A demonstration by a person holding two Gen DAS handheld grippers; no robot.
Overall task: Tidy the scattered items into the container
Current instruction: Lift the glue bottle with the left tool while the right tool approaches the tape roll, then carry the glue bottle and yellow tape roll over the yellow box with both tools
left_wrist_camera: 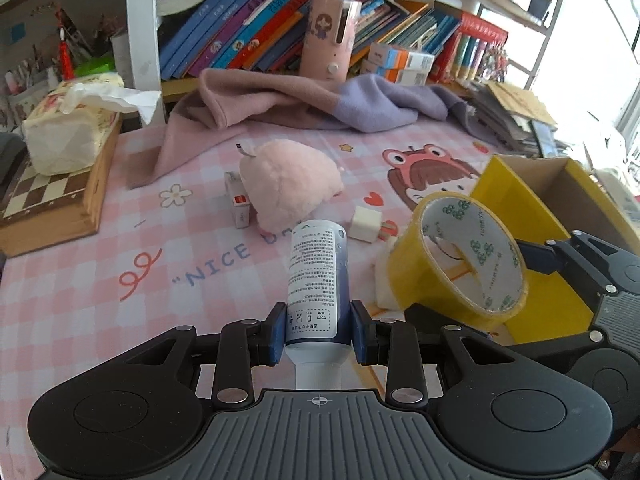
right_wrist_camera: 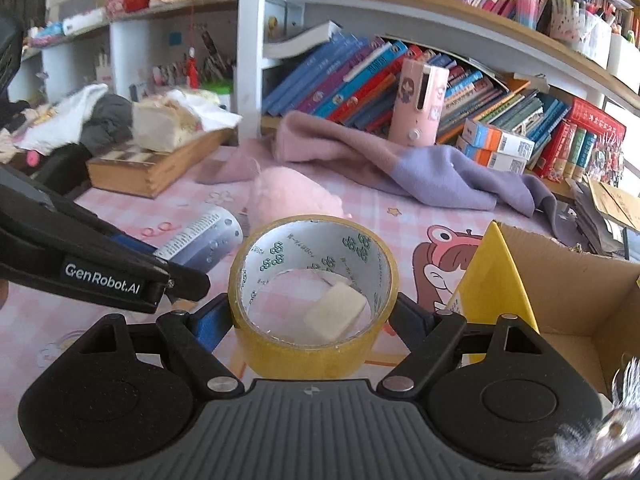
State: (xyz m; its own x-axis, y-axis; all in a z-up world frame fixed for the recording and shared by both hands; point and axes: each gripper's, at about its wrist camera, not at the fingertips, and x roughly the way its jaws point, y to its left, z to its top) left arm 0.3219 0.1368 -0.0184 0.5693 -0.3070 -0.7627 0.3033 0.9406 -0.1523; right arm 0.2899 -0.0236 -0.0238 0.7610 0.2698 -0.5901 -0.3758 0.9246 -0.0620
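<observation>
at the right edge of both views sits the open yellow cardboard box point(left_wrist_camera: 516, 200), its brown inside showing. left of frame centre, a pink plush toy point(left_wrist_camera: 290, 184) lies on the pink checked table mat point(left_wrist_camera: 80, 280). your right gripper point(right_wrist_camera: 314, 312) pinches a yellow tape roll point(right_wrist_camera: 314, 300) by its sides, low centre, just beside the box. your left gripper point(left_wrist_camera: 318, 332) clamps a white bottle point(left_wrist_camera: 316, 276) near its cap end. a small white cube point(left_wrist_camera: 366, 224) rests on the mat past the bottle.
</observation>
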